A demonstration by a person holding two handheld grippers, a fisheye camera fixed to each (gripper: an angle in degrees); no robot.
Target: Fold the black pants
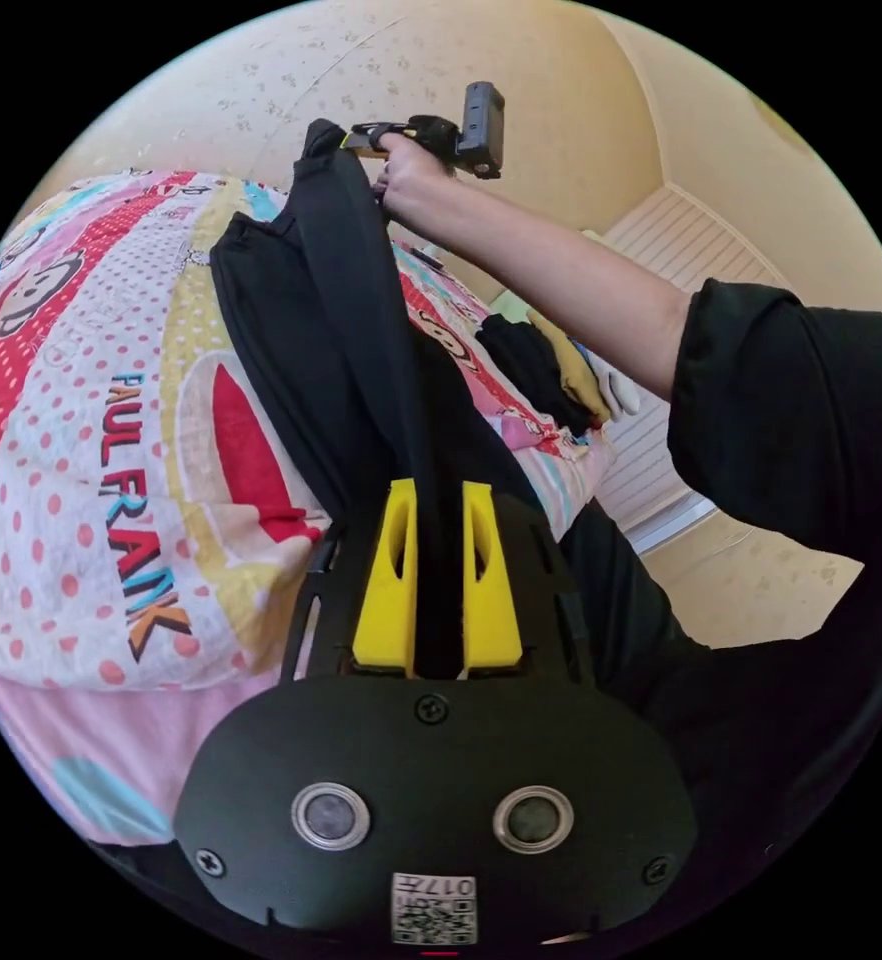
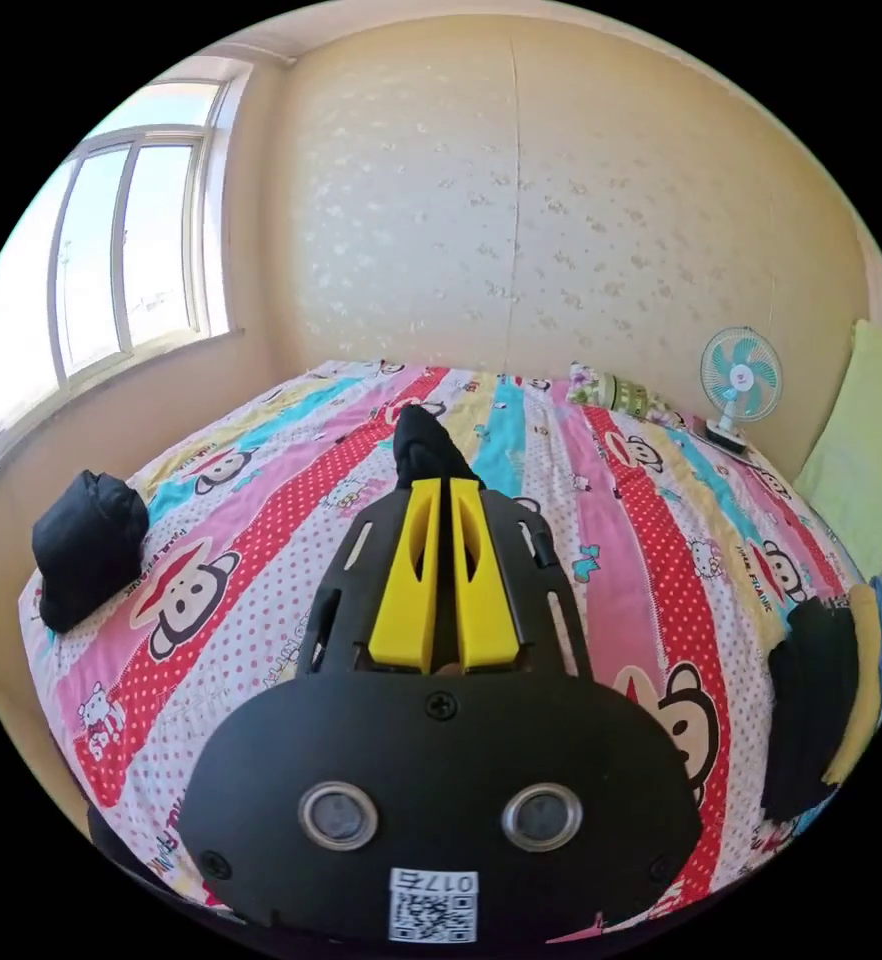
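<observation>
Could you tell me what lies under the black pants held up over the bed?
Under the black pants, stretched between the left tongs and right tongs, lies the cartoon-print bedsheet. Whatever is directly beneath the hanging fabric is covered.

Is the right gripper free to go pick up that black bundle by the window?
Probably not yet. The right gripper is shut on the black pants, so it would have to let go first. The bundle sits uncovered at the bed's far edge.

Cartoon-print bedsheet (image 2: 261,540), dark bundle (image 2: 89,545) near window (image 2: 121,260), small fan (image 2: 739,385) by wall, folded clothes stack (image 2: 831,690) at bed edge.
</observation>
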